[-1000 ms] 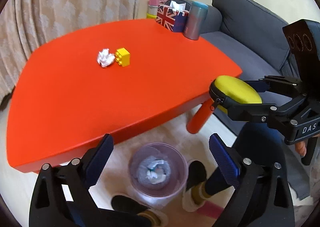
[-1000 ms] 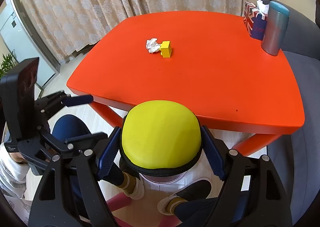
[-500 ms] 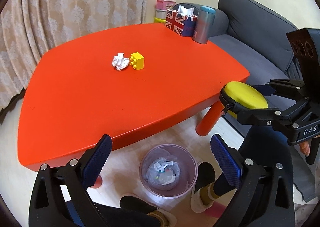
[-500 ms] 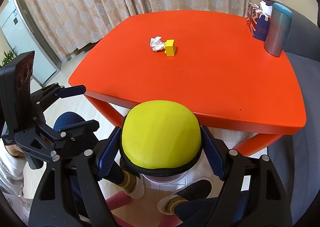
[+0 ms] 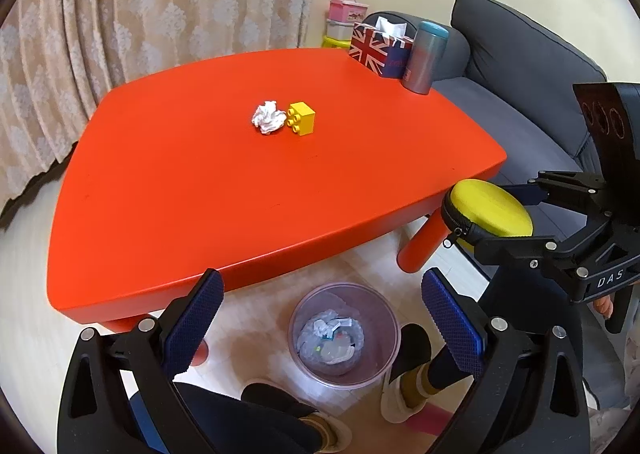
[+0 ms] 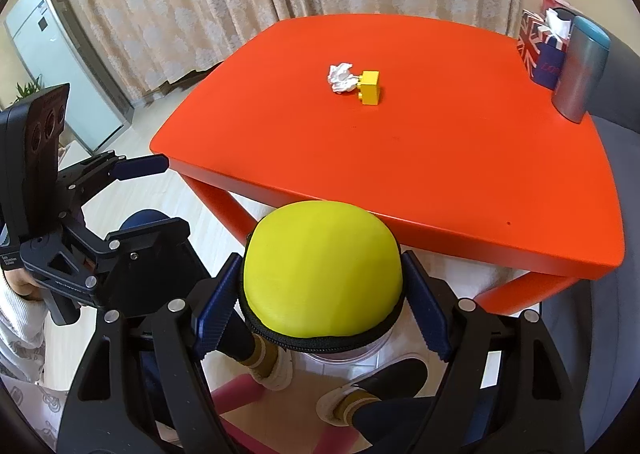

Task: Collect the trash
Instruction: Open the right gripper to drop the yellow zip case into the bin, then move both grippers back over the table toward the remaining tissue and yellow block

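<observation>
The crumpled paper (image 5: 269, 117) lies near the middle of the red surface (image 5: 200, 189), touching or just beside a yellow toy block (image 5: 302, 117) (I cannot tell which from either view). Below the near edge of the surface, on the floor, I see the clear bin (image 5: 344, 334) with scraps of trash already in it. My right gripper (image 6: 322, 286) has its fingers clamped on a yellow zip case (image 6: 322, 274), one blue pad on each side, and holds it off the edge of the surface, above the bin. My left gripper (image 5: 320, 318) hangs with its fingers wide apart, holding nothing, also off the near edge with the bin showing between them. At the far corner of the surface stand a flag-patterned tissue box (image 5: 378, 49) and a grey tumbler (image 5: 425, 53), just beside each other. A grey sofa (image 5: 520, 65) sits past that corner, and a patterned curtain (image 5: 160, 5) hangs behind.
</observation>
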